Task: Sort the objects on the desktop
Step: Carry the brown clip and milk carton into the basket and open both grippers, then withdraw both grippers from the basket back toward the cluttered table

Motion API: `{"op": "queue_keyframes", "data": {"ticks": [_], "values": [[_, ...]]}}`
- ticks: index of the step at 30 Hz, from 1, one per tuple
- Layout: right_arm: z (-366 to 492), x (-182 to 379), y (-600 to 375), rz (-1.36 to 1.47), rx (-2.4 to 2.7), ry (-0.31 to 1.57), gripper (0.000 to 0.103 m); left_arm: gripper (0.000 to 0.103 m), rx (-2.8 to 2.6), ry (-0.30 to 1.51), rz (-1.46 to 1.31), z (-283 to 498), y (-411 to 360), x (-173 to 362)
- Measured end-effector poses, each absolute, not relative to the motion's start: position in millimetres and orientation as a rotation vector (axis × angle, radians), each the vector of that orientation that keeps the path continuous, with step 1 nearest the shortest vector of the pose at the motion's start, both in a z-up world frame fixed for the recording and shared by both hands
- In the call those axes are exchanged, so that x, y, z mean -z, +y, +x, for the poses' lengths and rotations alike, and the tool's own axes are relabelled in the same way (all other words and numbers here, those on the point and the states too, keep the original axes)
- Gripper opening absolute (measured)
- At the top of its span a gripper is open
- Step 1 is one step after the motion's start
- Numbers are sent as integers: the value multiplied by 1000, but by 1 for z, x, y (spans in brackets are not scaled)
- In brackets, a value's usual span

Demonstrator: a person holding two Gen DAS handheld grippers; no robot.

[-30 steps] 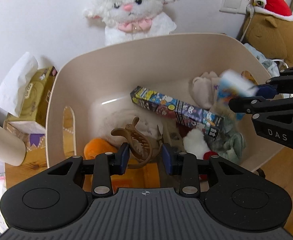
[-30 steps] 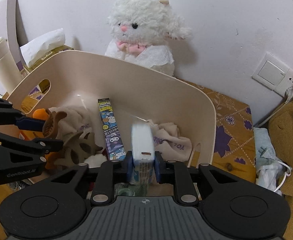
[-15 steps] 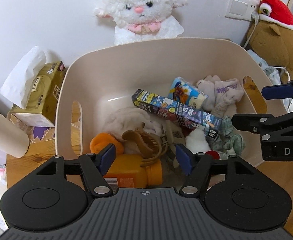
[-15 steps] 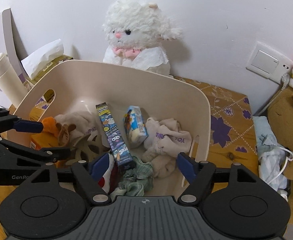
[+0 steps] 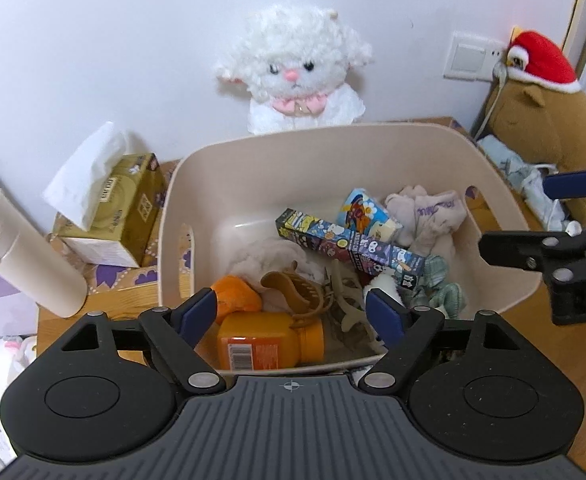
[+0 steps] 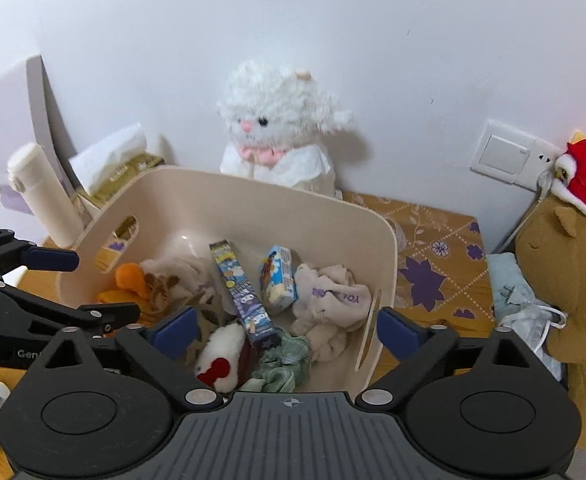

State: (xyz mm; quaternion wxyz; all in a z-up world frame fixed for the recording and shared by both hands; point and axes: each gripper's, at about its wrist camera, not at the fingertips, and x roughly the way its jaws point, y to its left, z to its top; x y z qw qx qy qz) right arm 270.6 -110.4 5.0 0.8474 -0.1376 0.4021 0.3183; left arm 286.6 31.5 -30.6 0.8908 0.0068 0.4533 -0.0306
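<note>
Now both drops are done. Left gripper point(image 5: 292, 312): a second ago it pinched the brown hair clip point(image 5: 297, 292); now the jaws are spreading wide with nothing between the pads, and the clip lies just beyond and below the gap, resting on the orange bottle point(image 5: 271, 345) inside the beige bin point(image 5: 253, 168). Right gripper point(image 6: 285, 330): a second ago it pinched the small blue carton point(image 6: 278, 280); now its jaws are opening too, empty, and the carton lies ahead of the gap, between the long printed box point(image 6: 239, 292) and the crumpled beige cloth point(image 6: 333, 304). Both grippers sit higher above the bin than before.

My read: two items are sorted and both hands are free for the next pick. The white thermos point(image 5: 25, 252) and tissue box point(image 5: 113, 208), left of the left jaw outside the bin, look like candidates; unclear whether they count.
</note>
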Motion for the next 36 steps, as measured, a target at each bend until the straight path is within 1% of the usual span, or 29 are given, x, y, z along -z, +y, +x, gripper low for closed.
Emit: {"op": "queue_keyframes", "data": {"ticks": [4, 18, 24, 36], "values": [[251, -16, -121, -312, -682, 775, 103, 84, 59, 918, -7, 273, 35, 19], [198, -31, -159, -289, -749, 683, 103, 85, 44, 852, -16, 215, 39, -6], [178, -28, -179, -278, -749, 632, 103, 85, 47, 863, -24, 186, 40, -2], [151, 9, -200, -346, -761, 652, 103, 85, 58, 922, -10, 148, 33, 32]]}}
